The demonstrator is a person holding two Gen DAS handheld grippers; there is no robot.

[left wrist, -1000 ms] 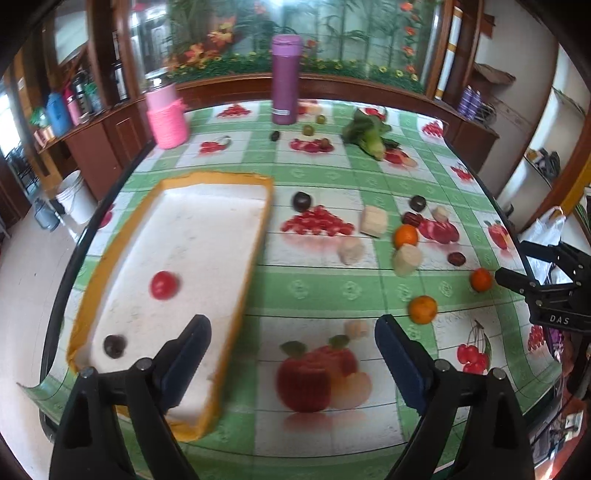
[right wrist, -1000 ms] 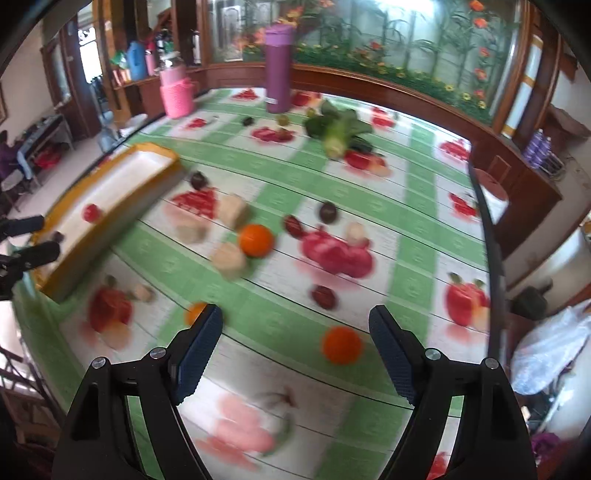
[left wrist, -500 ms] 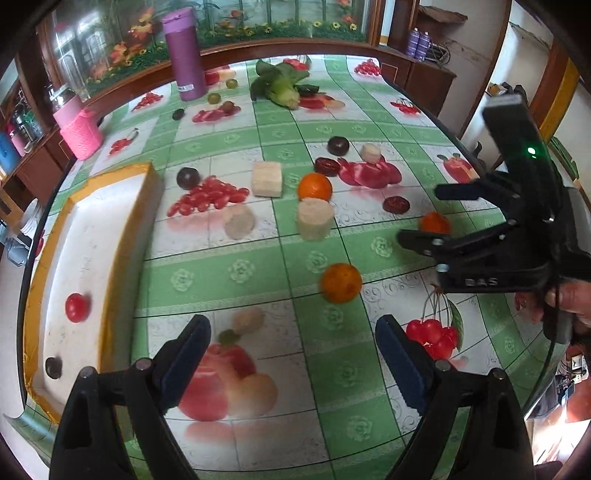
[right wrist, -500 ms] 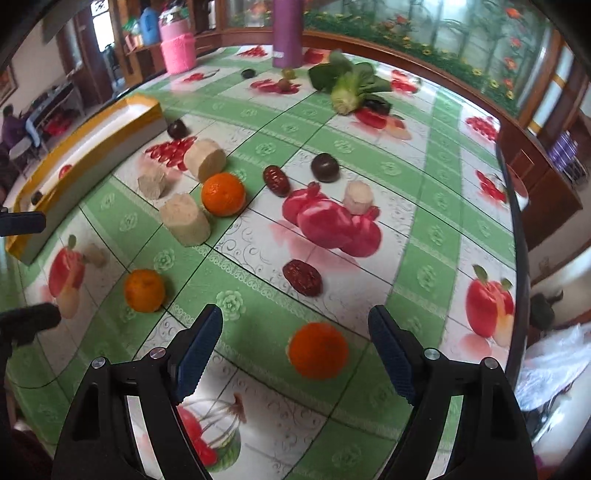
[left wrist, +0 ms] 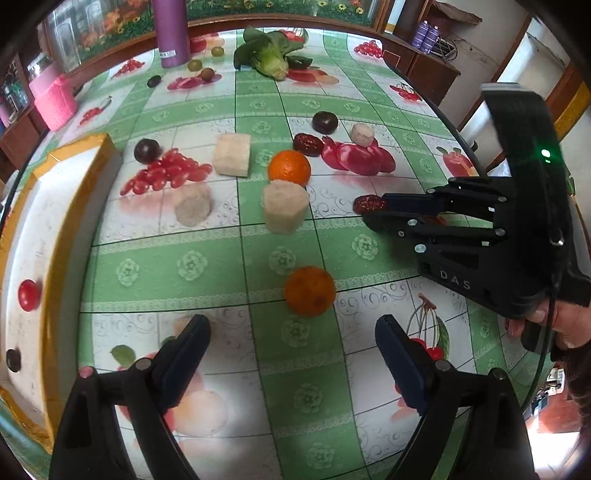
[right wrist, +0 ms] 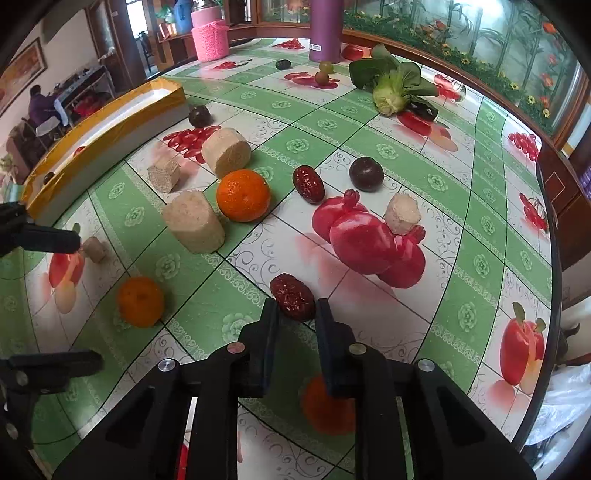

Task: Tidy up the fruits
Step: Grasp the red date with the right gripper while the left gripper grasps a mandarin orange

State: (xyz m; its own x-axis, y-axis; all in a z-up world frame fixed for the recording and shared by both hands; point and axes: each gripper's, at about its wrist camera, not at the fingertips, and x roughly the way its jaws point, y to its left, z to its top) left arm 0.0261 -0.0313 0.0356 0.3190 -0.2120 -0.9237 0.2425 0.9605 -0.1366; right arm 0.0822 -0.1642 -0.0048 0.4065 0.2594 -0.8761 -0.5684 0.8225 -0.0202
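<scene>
My right gripper [right wrist: 292, 314] has its jaws closing onto a wrinkled red date [right wrist: 291, 301], whose sides the pads press at the tips. The left wrist view shows that date [left wrist: 367, 204] at the end of the right gripper [left wrist: 373, 216]. A tangerine [right wrist: 325, 406] lies under the right gripper's body. My left gripper [left wrist: 291, 343] is open, just short of another tangerine [left wrist: 310, 291] with nothing between its fingers. The yellow-rimmed white tray [left wrist: 74, 155] lies at the left, holding a red cherry tomato [left wrist: 29, 295] and a small dark fruit [left wrist: 13, 360].
On the fruit-print tablecloth lie a third tangerine [left wrist: 289, 168], another date [left wrist: 308, 144], two dark plums [left wrist: 325, 122], several beige chunks [left wrist: 284, 212], and bok choy [left wrist: 269, 59]. A purple bottle [left wrist: 171, 33] and a pink container [left wrist: 53, 103] stand at the back. The table edge [right wrist: 550, 258] curves on the right.
My right gripper sank to the table and went from wide open to closed on the red date. My left gripper swung right, from over the tray to near the tangerine.
</scene>
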